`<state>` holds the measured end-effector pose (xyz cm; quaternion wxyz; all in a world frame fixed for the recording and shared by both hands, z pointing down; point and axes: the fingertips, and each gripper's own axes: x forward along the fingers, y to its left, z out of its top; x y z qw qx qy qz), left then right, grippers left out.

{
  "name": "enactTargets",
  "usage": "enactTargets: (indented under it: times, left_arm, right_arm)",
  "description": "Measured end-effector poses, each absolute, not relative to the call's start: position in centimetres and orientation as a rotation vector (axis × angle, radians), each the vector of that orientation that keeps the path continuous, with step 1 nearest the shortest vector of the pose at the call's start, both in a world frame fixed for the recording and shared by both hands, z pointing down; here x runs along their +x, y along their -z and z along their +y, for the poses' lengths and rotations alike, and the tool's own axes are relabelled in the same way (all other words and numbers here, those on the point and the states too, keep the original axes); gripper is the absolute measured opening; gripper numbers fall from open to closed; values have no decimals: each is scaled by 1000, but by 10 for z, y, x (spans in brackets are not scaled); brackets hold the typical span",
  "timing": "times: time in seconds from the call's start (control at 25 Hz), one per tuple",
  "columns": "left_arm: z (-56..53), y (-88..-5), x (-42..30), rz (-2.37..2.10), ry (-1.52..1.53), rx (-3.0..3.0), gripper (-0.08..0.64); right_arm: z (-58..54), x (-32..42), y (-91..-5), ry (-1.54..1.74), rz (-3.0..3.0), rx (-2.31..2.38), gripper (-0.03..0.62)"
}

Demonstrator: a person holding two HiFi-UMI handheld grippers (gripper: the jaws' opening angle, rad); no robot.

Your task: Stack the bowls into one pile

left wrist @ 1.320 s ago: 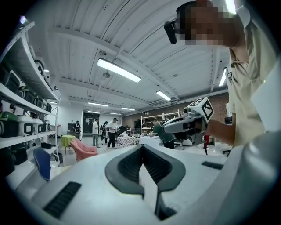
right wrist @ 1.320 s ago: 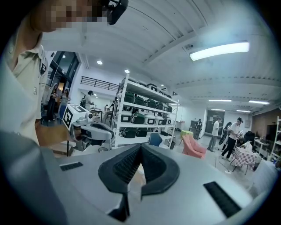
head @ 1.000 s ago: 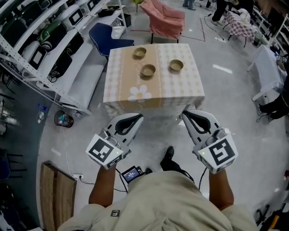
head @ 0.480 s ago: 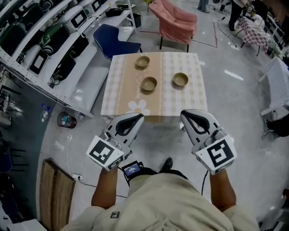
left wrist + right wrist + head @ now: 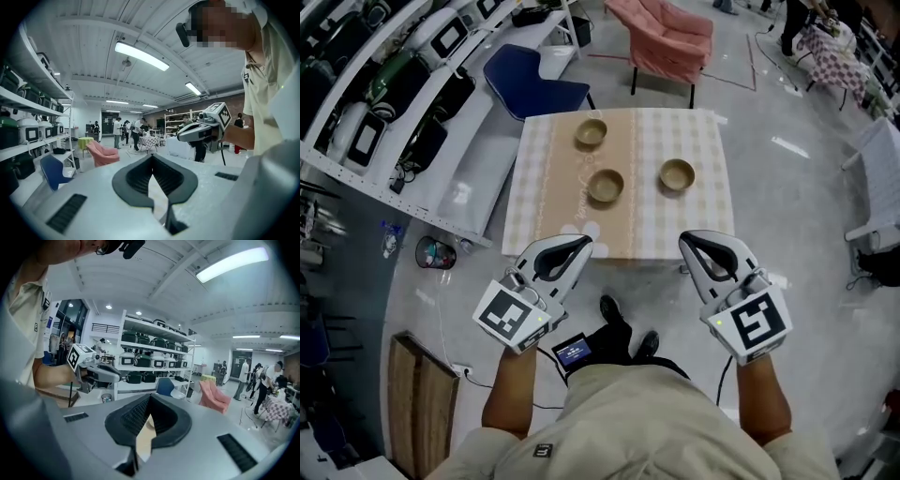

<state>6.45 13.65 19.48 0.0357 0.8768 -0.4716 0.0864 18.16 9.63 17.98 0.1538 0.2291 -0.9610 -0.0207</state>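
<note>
Three tan bowls sit apart on the desk (image 5: 705,217), none stacked. One bowl (image 5: 591,132) is at the far left of the brown centre strip of the checked cloth. A second bowl (image 5: 606,186) sits nearer me on that strip, and the third bowl (image 5: 677,174) is off to the right on the checked part. All three stand upright and look empty.

The person stands at the desk's near edge and holds both tools level, short of the bowls. The left gripper (image 5: 584,242) has its jaw tips closed together with nothing between them, and the right gripper (image 5: 686,240) is the same. Both reach over the desk's near edge.

Beyond the desk stand a pink armchair (image 5: 664,34) and a blue chair (image 5: 532,81). White shelving (image 5: 389,89) loaded with appliances runs along the left.
</note>
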Motion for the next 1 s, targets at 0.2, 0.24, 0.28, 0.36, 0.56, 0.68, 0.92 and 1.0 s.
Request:
enactTargets:
  times: [0.2, 0.24, 0.28, 0.36, 0.56, 0.68, 0.92, 1.0]
  left_arm:
    - [94, -199, 24, -1438, -229, 2690, 8]
    - [85, -199, 13, -1441, -223, 2688, 8]
    - [77, -200, 2, -1444, -219, 2688, 8]
    - [61, -201, -16, -1438, -213, 2702, 8]
    - [24, -203, -42, -1392, -194, 2761, 8]
    - [10, -209, -55, -1372, -178, 2761, 8]
    - [-14, -214, -72, -1383, -167, 2740, 8]
    - [-20, -218, -78, -1387, -176, 2724, 8]
  right_arm:
    - [61, 156, -182, 64, -2738, 692, 3]
    - [52, 147, -184, 68, -2729, 697, 3]
    - [45, 137, -185, 71, -2724, 700, 3]
    - [32, 118, -186, 79, -2718, 706, 3]
    - [2, 83, -195, 71, -2680, 754, 3]
    - [-12, 60, -202, 64, -2668, 749, 3]
    - [-42, 35, -212, 56, -2662, 718, 4]
    - [-51, 27, -220, 47, -2658, 699, 3]
